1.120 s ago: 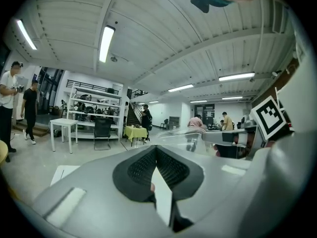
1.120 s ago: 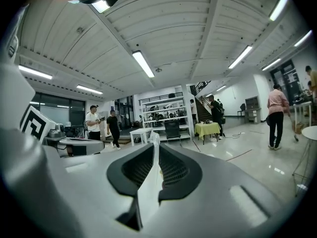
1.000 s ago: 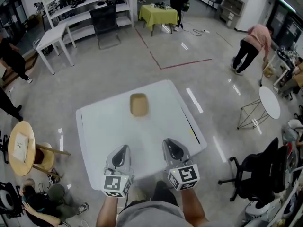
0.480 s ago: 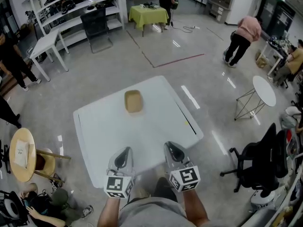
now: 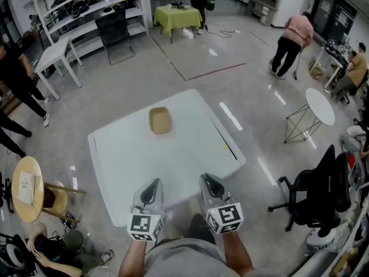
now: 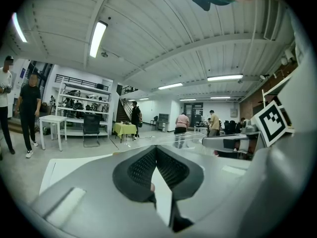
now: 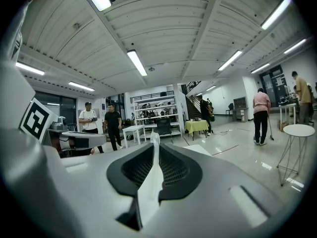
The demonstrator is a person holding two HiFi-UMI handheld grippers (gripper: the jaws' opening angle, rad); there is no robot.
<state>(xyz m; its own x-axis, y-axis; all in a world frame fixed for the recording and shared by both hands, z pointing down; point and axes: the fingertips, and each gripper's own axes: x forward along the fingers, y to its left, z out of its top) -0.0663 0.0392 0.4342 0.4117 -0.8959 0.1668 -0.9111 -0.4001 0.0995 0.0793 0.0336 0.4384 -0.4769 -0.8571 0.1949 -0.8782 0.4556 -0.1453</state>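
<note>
In the head view my left gripper (image 5: 151, 185) and right gripper (image 5: 207, 181) are held side by side at the near edge of a white table (image 5: 190, 154). Both are raised and point forward over it. Each gripper's jaws stand shut with nothing held between them, as the left gripper view (image 6: 156, 150) and the right gripper view (image 7: 155, 148) show. A small brown tray (image 5: 159, 120) lies on the far half of the table, well beyond both grippers. Both gripper views look out level across the room, not down at the table.
A black office chair (image 5: 311, 201) and a round white side table (image 5: 322, 108) stand to the right. A round wooden stool (image 5: 26, 180) is at the left. A person in pink (image 5: 288, 39) walks at far right. A green-covered table (image 5: 181, 13) and shelving stand at the back.
Both grippers stay shut and in the same place in the head view. The view has drifted a little, so the table and tray sit slightly higher. The person in pink has stood up and stepped on.
</note>
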